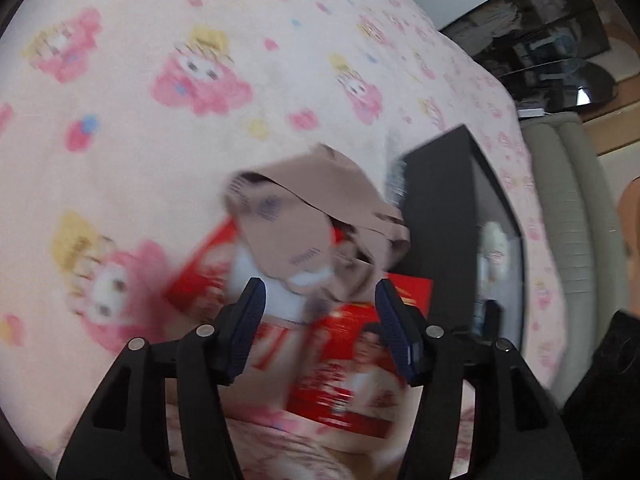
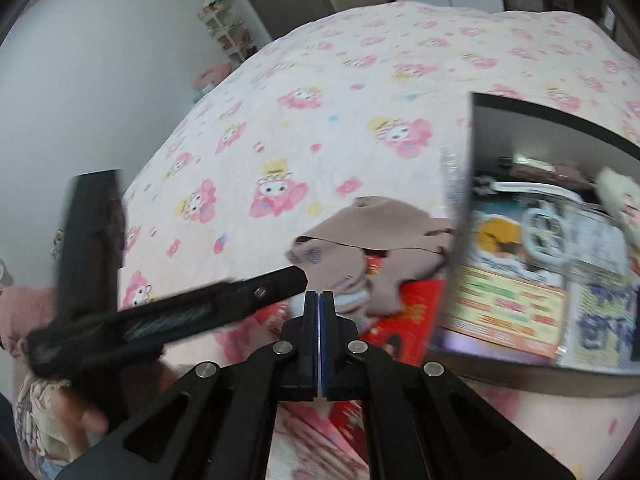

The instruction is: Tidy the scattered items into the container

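A beige garment (image 1: 320, 216) lies crumpled on red packets (image 1: 352, 376) on the pink patterned bed. My left gripper (image 1: 318, 300) is open, its jaws either side of the garment's near edge, just above the packets. A black container (image 1: 448, 232) stands right of the pile; in the right wrist view the container (image 2: 540, 376) holds several packets and a white plush. My right gripper (image 2: 319, 300) is shut and empty, just short of the garment (image 2: 372, 248). The left gripper's arm (image 2: 180, 312) crosses the right wrist view from the left.
The bedspread (image 1: 160, 100) stretches far behind the pile. The padded bed edge (image 1: 572, 208) and a dark TV stand (image 1: 560, 52) lie to the right. In the right wrist view, a white shelf (image 2: 224, 32) and a door stand beyond the bed.
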Motion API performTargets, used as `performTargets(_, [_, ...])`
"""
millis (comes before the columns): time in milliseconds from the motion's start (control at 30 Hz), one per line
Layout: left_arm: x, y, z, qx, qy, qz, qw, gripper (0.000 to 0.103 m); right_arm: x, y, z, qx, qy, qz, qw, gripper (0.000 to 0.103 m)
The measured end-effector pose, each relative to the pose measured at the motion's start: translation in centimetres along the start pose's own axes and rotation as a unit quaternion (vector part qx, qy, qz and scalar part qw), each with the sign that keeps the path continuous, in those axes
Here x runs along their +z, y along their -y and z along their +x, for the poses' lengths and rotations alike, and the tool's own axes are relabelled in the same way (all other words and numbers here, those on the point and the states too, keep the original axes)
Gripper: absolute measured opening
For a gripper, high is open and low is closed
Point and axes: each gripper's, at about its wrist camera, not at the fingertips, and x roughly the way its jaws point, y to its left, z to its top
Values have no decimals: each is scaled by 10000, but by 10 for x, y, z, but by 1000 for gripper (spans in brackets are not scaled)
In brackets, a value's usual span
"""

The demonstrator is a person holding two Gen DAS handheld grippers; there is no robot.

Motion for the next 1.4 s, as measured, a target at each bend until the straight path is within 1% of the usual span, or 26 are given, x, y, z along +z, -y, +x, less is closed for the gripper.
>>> performTargets(33, [-1, 2, 1, -150, 16, -36, 9999, 63, -2, 3, -4, 11, 5, 0, 10000, 0])
performTargets(67, [-1, 5, 4, -41, 74, -34, 10000, 67, -4, 5, -6, 8, 0, 10, 10000, 0])
performTargets(133, [6, 4, 20, 815, 203, -56, 9964, 71, -6, 7, -5, -11, -87, -10, 10000, 0])
performTargets(167, [10, 2, 29, 1251, 156, -67, 9920, 70, -6, 9, -2, -16, -124, 46, 9999, 0])
performTargets(200, [14, 1, 41, 1536, 42, -81, 9881, 69, -5, 10, 4, 12, -204, 80, 9998, 0])
performTargets(267, [18, 1, 55, 1617, -38, 20, 9868, 70, -3, 9, 17, 17, -376, 73, 9993, 1])
performTargets(300, [19, 1, 59, 1708, -12, 82, 9853, 66, -2, 7, 24, -43, -444, 27, 9990, 2])
performTargets(367, [16, 4, 59, 1943, 108, 229, 9806, 28, -2, 4, 37, -192, -557, -62, 9982, 3])
performTargets(400, [16, 3, 57, 1859, 132, 256, 9821, 6, -1, 5, 44, -245, -626, -61, 9977, 3])
performTargets(467, [13, 1, 50, 1558, 198, 210, 9874, 1, -1, 6, 52, -203, -700, 2, 9973, 4])
performTargets(533, [8, 2, 40, 1280, 297, 217, 9911, 0, -3, 6, 60, -179, -774, 37, 9968, 9])
performTargets(600, [0, 8, 26, 1025, 417, 337, 9933, 0, -6, 6, 65, -182, -827, -4, 9964, 21])
performTargets(700, [-9, 14, 0, 887, 671, 509, 9925, 0, -7, 0, 74, -16, -890, -115, 9960, 31])
performTargets(800, [-3, 4, -14, 739, 709, 309, 9943, 0, -8, -5, 85, 90, -1064, -156, 9942, 43])
performTargets(867, [8, -4, -10, 716, 565, 189, 9957, 0, -6, -15, 96, -93, -1232, -153, 9922, 47])
performTargets(900, [15, -12, -5, 680, 425, 10, 9968, 3, -6, -23, 95, -176, -1177, -239, 9926, 50])
performTargets(933, [23, -18, 0, 589, 278, -90, 9978, 20, -3, -30, 95, -321, -1033, -389, 9934, 51])
performTargets(967, [31, -20, 4, 508, 132, -76, 9986, 28, 1, -37, 93, -411, -944, -504, 9934, 51])
performTargets(1000, [39, -21, 8, 443, 100, -67, 9989, 42, 2, -37, 93, -522, -887, -493, 9935, 51])
performTargets(1033, [45, -23, 9, 439, 107, -45, 9990, 47, 7, -33, 95, -519, -831, -368, 9945, 51])
performTargets(1100, [57, -22, 17, 577, 41, 83, 9983, 49, 14, -25, 111, -443, -951, -144, 9944, 51])
performTargets(1167, [66, -27, 28, 616, -59, 50, 9981, 49, 17, -25, 126, -704, -1036, -155, 9920, 52])
performTargets(1200, [68, -31, 35, 569, -145, -6, 9983, 48, 18, -25, 134, -823, -1037, -198, 9910, 52])
performTargets(1300, [68, -43, 52, 336, -472, -117, 9983, 43, 18, -12, 154, -670, -1244, 89, 9899, 55])
performTargets(1367, [68, -40, 53, 516, -423, 34, 9978, 31, 19, -5, 157, -540, -1153, 231, 9916, 56])
performTargets(1400, [68, -38, 53, 667, -346, 141, 9971, 17, 20, -4, 156, -471, -1060, 250, 9929, 50])
